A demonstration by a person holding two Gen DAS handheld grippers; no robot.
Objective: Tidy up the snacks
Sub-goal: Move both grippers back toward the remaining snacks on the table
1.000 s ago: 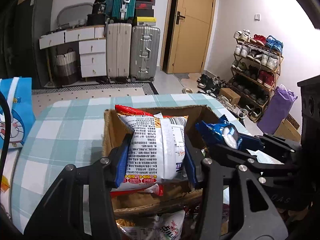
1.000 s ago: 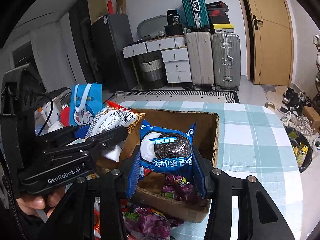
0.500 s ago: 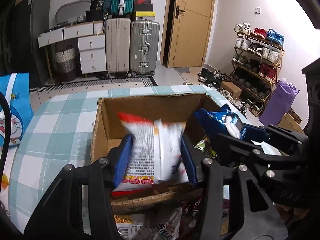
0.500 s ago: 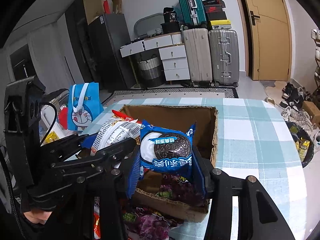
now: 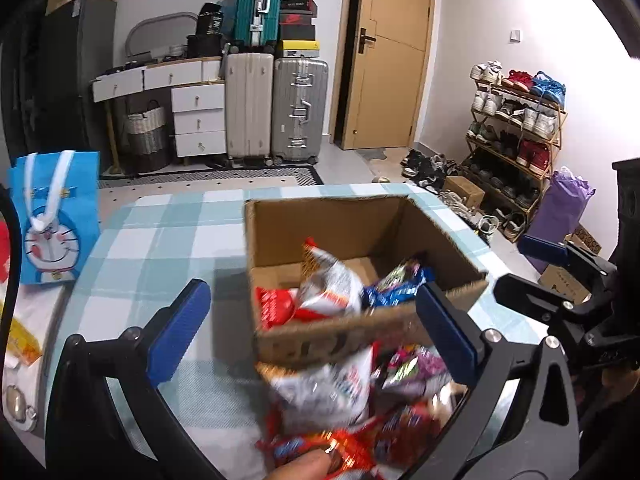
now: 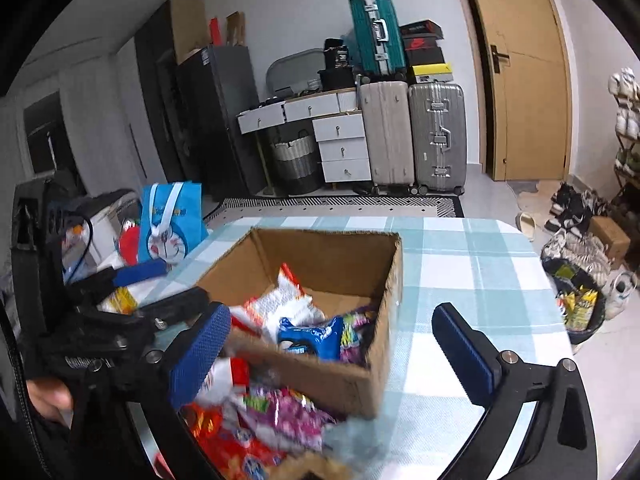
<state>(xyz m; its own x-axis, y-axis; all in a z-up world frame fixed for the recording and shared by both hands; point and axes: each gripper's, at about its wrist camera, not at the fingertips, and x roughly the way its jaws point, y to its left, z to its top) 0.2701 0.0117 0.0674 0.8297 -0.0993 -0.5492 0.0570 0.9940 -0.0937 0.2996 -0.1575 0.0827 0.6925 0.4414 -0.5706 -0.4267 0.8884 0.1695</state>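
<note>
Both jaws have just been opening: the left hand-held gripper and right hand-held gripper stand wide and empty. The white chip bag and blue cookie pack lie in the cardboard box on the table. The loose snack packets before the box look light, soft, crinkly and slippery, so I judge a gentle pinch across a packet's flat middle is best.

**A busy room w/ bags and shoes**

The walls were white. A brown door stood shut at the back. Next to it were two big gray suitcases, w/ a green suitcase up on top. White drawers stood by a basket. A shoe rack full of shoes was on the right. The floor was pale, w/ a dark rug. The table had a blue & white check cloth.
</note>
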